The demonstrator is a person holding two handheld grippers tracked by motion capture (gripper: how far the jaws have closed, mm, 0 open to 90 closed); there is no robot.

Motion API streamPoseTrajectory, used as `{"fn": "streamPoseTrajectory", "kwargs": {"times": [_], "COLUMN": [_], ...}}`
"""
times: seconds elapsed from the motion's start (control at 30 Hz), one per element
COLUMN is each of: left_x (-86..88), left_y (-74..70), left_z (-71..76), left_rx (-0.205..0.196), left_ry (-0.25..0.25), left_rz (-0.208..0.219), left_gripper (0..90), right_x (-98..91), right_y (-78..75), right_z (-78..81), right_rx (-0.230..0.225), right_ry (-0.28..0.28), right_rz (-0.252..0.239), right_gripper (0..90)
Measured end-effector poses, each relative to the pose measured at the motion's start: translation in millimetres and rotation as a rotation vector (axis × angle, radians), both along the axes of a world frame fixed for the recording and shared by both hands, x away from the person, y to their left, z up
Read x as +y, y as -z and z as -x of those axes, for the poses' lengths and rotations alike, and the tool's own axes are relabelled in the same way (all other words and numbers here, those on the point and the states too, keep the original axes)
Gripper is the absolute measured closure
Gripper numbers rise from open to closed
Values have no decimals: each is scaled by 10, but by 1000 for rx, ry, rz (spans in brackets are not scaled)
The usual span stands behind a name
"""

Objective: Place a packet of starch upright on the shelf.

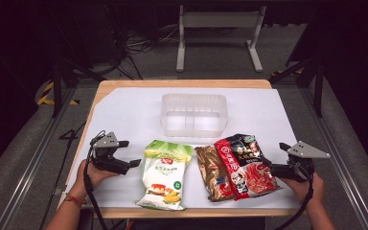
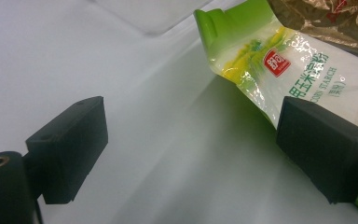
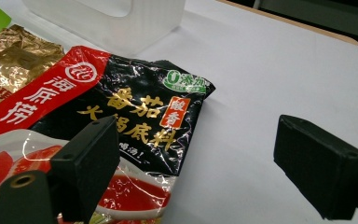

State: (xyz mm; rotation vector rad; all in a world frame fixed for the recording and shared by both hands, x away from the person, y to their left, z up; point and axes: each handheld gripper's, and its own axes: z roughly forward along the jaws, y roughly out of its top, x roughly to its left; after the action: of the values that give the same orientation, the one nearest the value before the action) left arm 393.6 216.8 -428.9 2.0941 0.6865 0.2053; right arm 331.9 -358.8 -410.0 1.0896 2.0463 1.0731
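Observation:
Three food packets lie in a row near the table's front edge. A green and white corn starch bag (image 1: 165, 175) (image 2: 284, 70) is on the left, a gold foil packet (image 1: 212, 172) (image 3: 9, 58) is in the middle, and a red and black soup base packet (image 1: 245, 164) (image 3: 121, 116) overlaps it on the right. My left gripper (image 1: 133, 164) (image 2: 191, 144) rests on the table just left of the green bag, open and empty. At the right edge of the red and black packet my right gripper (image 1: 267, 165) (image 3: 196, 168) stands open, holding nothing.
A clear plastic bin (image 1: 193, 115) with a divider stands behind the packets at the middle of the white sheet (image 1: 134, 110). The wooden table edge (image 1: 187, 212) runs along the front. A metal stand (image 1: 218, 36) and cables lie on the floor beyond.

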Motion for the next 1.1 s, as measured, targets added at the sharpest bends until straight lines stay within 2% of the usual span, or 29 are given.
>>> {"fn": "streamPoseTrajectory", "kwargs": {"times": [0.17,0.27,0.33,0.43,0.47,0.53,0.6,0.63,0.67,0.73,0.8,0.83,0.87,0.9,0.97,1.03,1.1], "left_x": [3,7,1,-16,-41,-67,-97,-97,-151,-179,-281,-281,-316,-316,-374,-464,-539], "left_y": [12,-5,-17,-10,-5,-17,-32,-32,-18,-13,17,17,34,34,75,128,179], "left_z": [23,36,30,18,3,-3,-14,-14,-34,-42,-84,-84,-104,-104,-131,-153,-172], "left_rx": [15,0,23,39,64,72,86,86,111,117,150,150,181,181,216,227,247], "left_ry": [5,19,35,42,53,60,69,69,83,86,102,102,107,107,116,115,136], "left_rz": [8,4,40,52,73,89,136,136,144,129,115,115,133,133,136,83,58], "left_gripper": [98,98,99,98,99,98,103,109,113,102,102,99,100,100,101,101,107], "right_x": [2,36,69,71,58,42,35,35,45,52,68,69,68,68,65,61,63], "right_y": [-17,-24,-25,-19,-15,-15,-13,-13,-11,-12,-14,-13,-12,-12,-9,-6,-2], "right_z": [22,22,16,15,11,8,5,5,5,6,7,8,8,8,7,3,-2], "right_rx": [-8,-10,-9,-6,-4,-4,-4,-4,-1,-1,-1,0,2,2,6,6,11], "right_ry": [6,1,-5,-9,-6,-3,-2,-2,-5,-5,-10,-10,-11,-11,-9,-10,-11], "right_rz": [-7,8,17,20,18,10,6,6,10,14,17,20,19,19,18,18,17], "right_gripper": [151,152,152,151,151,152,152,152,152,152,152,152,152,152,151,151,151]}}
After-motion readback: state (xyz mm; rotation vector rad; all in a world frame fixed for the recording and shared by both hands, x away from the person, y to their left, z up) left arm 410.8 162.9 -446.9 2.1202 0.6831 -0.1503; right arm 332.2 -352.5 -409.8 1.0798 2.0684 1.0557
